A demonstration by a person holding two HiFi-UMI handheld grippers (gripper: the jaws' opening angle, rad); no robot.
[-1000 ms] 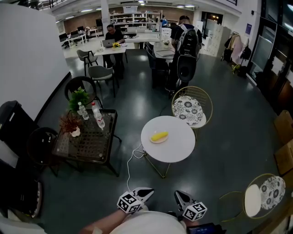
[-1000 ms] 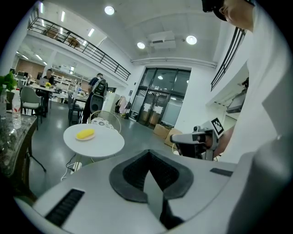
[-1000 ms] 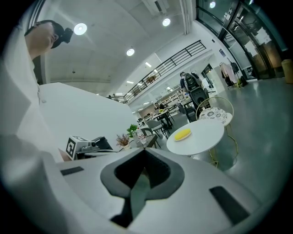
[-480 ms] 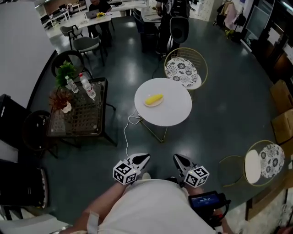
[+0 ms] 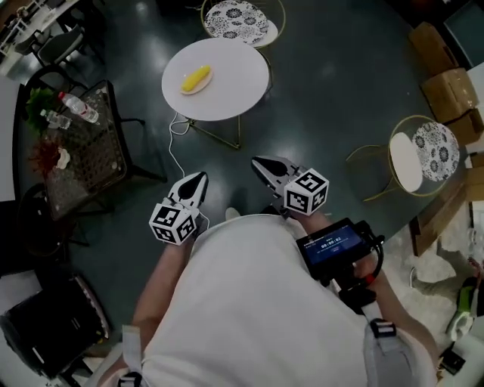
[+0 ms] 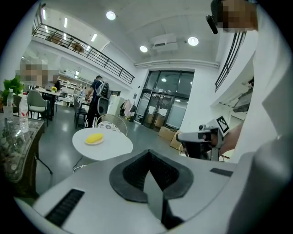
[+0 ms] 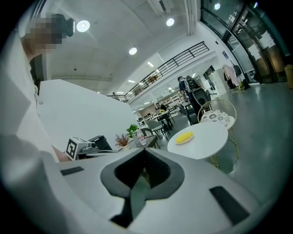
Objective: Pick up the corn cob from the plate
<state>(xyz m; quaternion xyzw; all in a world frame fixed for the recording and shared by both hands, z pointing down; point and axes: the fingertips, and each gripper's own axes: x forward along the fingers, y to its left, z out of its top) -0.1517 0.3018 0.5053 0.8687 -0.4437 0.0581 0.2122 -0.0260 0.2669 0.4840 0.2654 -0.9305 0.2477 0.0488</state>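
A yellow corn cob (image 5: 196, 77) lies on a small pale plate (image 5: 203, 85) on a round white table (image 5: 227, 83), at the top of the head view. Both grippers hang in the air well short of the table, over the dark floor. My left gripper (image 5: 200, 177) is shut and empty, pointing toward the table. My right gripper (image 5: 258, 161) is shut and empty too. In the left gripper view the corn cob (image 6: 94, 138) is far ahead to the left, beyond the closed jaws. In the right gripper view the corn cob (image 7: 185, 136) lies ahead to the right.
A dark glass-topped table (image 5: 83, 151) with bottles and plants stands left of the white one. Gold wire chairs with patterned cushions stand behind the table (image 5: 236, 17) and at the right (image 5: 423, 147). A white cable (image 5: 175, 143) trails on the floor. Cardboard boxes (image 5: 446, 79) sit at the far right.
The head view has tipped downward and come closer to the white table, which now sits higher in the picture. Both grippers show further up in view and stay shut.
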